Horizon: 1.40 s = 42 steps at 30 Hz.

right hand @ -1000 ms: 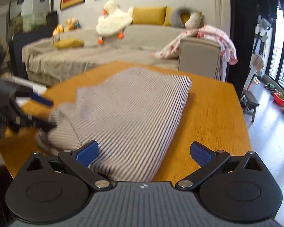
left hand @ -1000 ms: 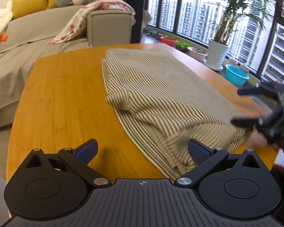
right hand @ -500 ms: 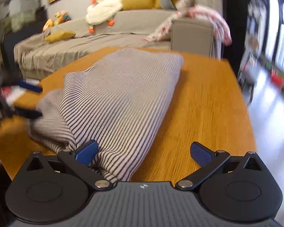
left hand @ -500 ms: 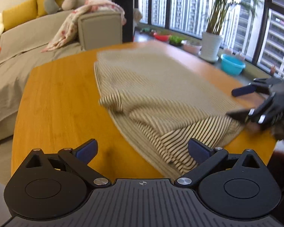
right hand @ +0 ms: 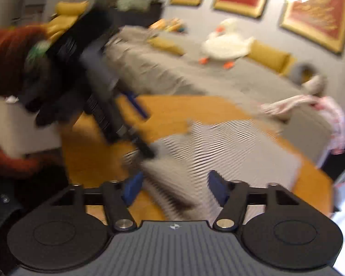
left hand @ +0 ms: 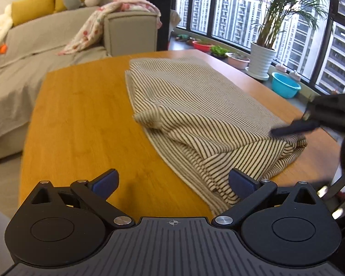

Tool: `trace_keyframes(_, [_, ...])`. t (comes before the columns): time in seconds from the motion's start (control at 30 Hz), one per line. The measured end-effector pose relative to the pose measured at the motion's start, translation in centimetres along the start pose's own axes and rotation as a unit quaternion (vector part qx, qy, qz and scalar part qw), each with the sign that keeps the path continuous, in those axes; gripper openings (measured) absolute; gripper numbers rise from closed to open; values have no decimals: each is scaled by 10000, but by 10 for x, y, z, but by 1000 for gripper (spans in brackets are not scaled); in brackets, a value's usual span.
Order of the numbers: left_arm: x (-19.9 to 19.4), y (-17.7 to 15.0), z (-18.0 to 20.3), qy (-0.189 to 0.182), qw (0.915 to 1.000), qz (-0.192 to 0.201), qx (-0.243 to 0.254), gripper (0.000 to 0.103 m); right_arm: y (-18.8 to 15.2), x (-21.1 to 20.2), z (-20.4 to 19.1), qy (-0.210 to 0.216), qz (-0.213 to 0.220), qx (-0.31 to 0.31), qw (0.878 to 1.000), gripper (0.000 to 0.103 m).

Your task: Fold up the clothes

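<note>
Since a second ago the right gripper (right hand: 173, 180) has swung round hard: it used to look straight down the table at the sofa, now it's tilted and blurred, looking across the near corner of the cloth with the other tool in shot. Its blue fingers have also come in from wide to a narrower gap, with bunched striped fabric between them. They don't look fully pressed together, so I'd call it closing around the fold rather than pinching it.

Closest to the left camera, the left gripper (left hand: 172, 181) is spread wide and holding nothing, hovering low over the wooden table (left hand: 80, 119), with its right finger right at the garment's near edge. My guess is it's parked there to catch or pin that edge.

Just past that, the striped garment (left hand: 195, 105) lies on the table doubled over, layers stacked thick at the near right corner, which is probably why the right tool works there.

Further back it flattens out toward the far edge. Behind are the grey sofa (left hand: 46, 36) and potted plant (left hand: 263, 61).
</note>
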<state>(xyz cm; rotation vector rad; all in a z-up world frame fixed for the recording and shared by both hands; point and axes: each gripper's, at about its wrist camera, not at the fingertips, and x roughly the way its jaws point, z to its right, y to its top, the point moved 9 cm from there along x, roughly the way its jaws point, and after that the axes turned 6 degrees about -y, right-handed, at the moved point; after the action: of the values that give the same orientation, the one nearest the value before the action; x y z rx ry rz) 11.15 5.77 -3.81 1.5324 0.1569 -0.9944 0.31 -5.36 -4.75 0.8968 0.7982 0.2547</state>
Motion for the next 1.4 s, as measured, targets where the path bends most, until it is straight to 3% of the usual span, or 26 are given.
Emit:
trace_keyframes(0.17, [-21, 2, -6, 32, 9999, 132, -3, 103, -8, 15, -14, -523, -18, -994, 9937, 60])
trace_keyframes(0.27, [-31, 5, 3, -227, 9994, 241, 71, 103, -6, 16, -6, -459, -138, -475, 9977, 51])
trace_keyframes(0.33, [-35, 6, 12, -412, 9986, 270, 212, 103, -3, 19, 7, -227, -275, 317, 9989, 49])
trace_keyframes(0.47, [-23, 1, 29, -576, 9965, 57, 604, 103, -6, 25, 30, 224, -427, 1475, 9879, 49])
trace_keyframes(0.7, [23, -15, 37, -75, 9907, -516, 1256, 103, -13, 25, 53, 591, -489, 2326, 9695, 49])
trace_keyframes(0.83, [34, -3, 30, 188, 9932, -326, 1106, 103, -11, 24, 44, 416, -417, 1896, 9801, 50])
trace_keyframes(0.97, [33, 10, 25, 49, 9976, -151, 677, 103, -8, 11, 22, -150, -173, 553, 9982, 75])
trace_keyframes(1.1, [28, 19, 23, -107, 9993, -38, 344, 103, -17, 4, 6, -578, -122, -260, 9979, 79])
trace_keyframes(1.2, [27, 21, 24, -147, 9995, -35, 269, 103, -20, 13, 9, -983, -152, -460, 9940, 79])
trace_keyframes(1.23, [26, 21, 25, -147, 9995, -34, 271, 103, -20, 16, 13, -1167, -161, -521, 9917, 79])
trace_keyframes(1.3, [25, 22, 27, -155, 9995, -22, 268, 103, -20, 22, 17, -1437, -177, -756, 9866, 58])
trace_keyframes(1.33, [25, 23, 28, -185, 9995, -6, 245, 103, -21, 23, 17, -1344, -210, -759, 9878, 42])
trace_keyframes(1.4, [24, 26, 28, -246, 9995, 31, 202, 103, -20, 20, 20, -1293, -204, -719, 9888, 37])
